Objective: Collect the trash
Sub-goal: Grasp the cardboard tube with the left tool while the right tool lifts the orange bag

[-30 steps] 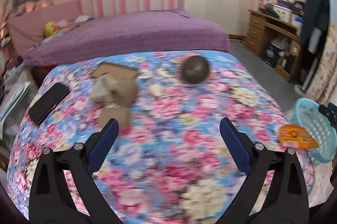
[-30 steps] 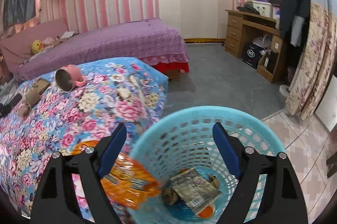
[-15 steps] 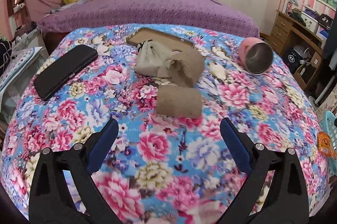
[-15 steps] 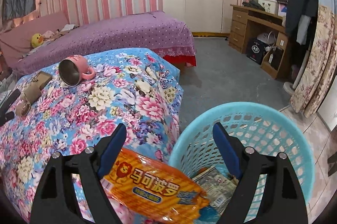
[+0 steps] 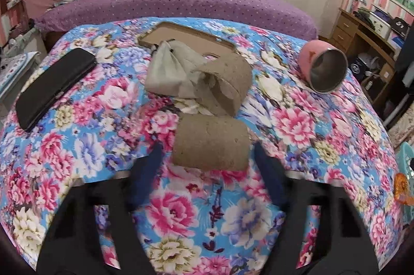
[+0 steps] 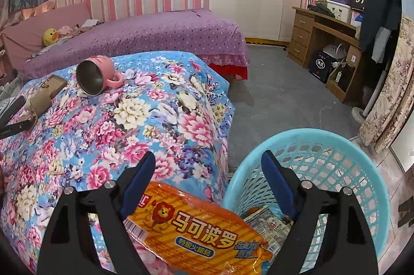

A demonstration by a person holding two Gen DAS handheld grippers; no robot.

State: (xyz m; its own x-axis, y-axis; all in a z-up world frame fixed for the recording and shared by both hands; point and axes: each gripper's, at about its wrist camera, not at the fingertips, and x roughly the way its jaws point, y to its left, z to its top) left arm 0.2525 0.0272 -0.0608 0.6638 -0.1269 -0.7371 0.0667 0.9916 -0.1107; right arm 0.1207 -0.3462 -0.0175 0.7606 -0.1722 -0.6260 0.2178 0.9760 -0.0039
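— Left wrist view first: what do you see from where you stand?

— The left gripper [image 5: 207, 153] sits low over the flowered bedspread [image 5: 297, 124], its blue fingers [image 5: 145, 176] blurred. The jaws are closing, and a cardboard tube [image 5: 211, 143] lies between the tips, though the pads do not press it yet; a sliver of cloth shows on each side.

— And beyond the tube?

— At twelve o'clock from it, touching or nearly so, a second tube [image 5: 227, 83] with a crumpled tissue [image 5: 170, 73] stuffed against it. Behind those, a flat brown card [image 5: 181, 38]. At ten o'clock a black wallet [image 5: 54, 86], well apart. At two o'clock a pink mug [image 5: 323, 67] lies on its side, mouth toward us.

— The other hand?

— The right gripper [image 6: 208, 178] hangs at the bed's corner with its jaws wide apart, clamped on nothing. An orange snack wrapper [image 6: 196, 228] lies under the gap at six o'clock, one end on the bedspread, the other over the rim of the blue basket [image 6: 362, 161]. I cannot tell whether the left finger touches it.

— Anything in the basket?

— Printed wrappers [image 6: 269, 223] at the bottom, half hidden by the right finger.
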